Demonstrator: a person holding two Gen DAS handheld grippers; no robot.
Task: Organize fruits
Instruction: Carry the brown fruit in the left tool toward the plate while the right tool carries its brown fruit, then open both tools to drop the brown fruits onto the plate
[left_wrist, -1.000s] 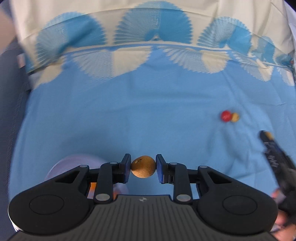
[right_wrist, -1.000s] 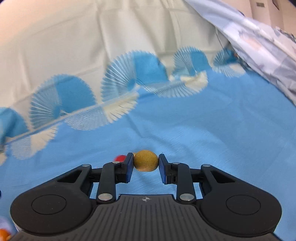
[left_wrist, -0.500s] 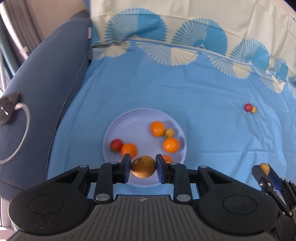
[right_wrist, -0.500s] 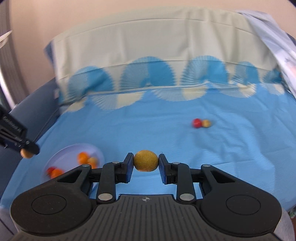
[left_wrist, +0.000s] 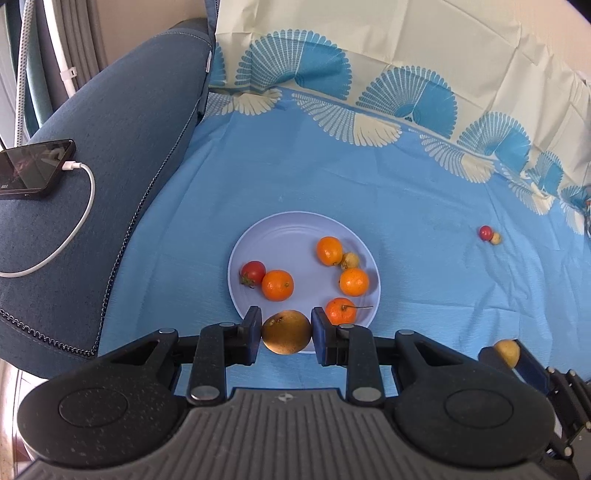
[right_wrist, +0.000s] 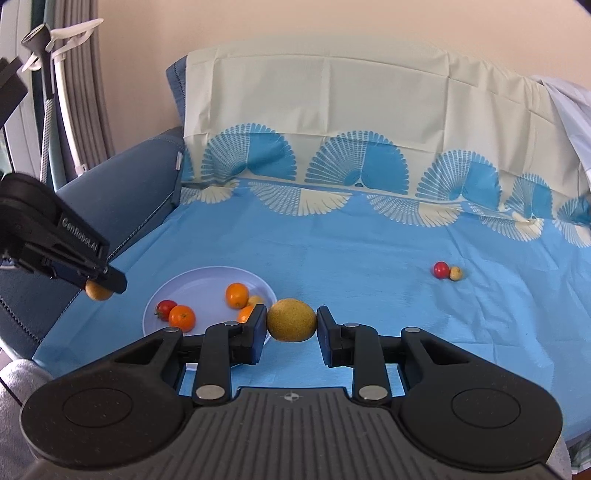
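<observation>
A brown-yellow fruit (left_wrist: 286, 331) sat clamped between the blue pads of the left gripper (left_wrist: 286, 334), hanging over the near rim of a pale lilac plate (left_wrist: 280, 236). A second yellow-brown fruit (right_wrist: 291, 320) was clenched the same way in the right gripper (right_wrist: 291, 323), above the blue sheet (right_wrist: 369, 258) just beside the plate's right edge.

The plate lay on the sheet near its left edge, close to a dark blue sofa arm (left_wrist: 110, 147). It carried four oranges (left_wrist: 277, 285), a small red tomato (left_wrist: 253, 272) and a small yellowish fruit (left_wrist: 350, 260).

A red tomato (right_wrist: 441, 269) and a small yellow fruit (right_wrist: 455, 273) lay touching each other, well apart from the plate toward the sheet's right side.

The risks, as a judgement: either round fruit, let go over the rim, could roll off onto the soft sheet. Dropped onto the crowded plate, it could knock an orange out. Both grippers heading for the plate together could collide.
</observation>
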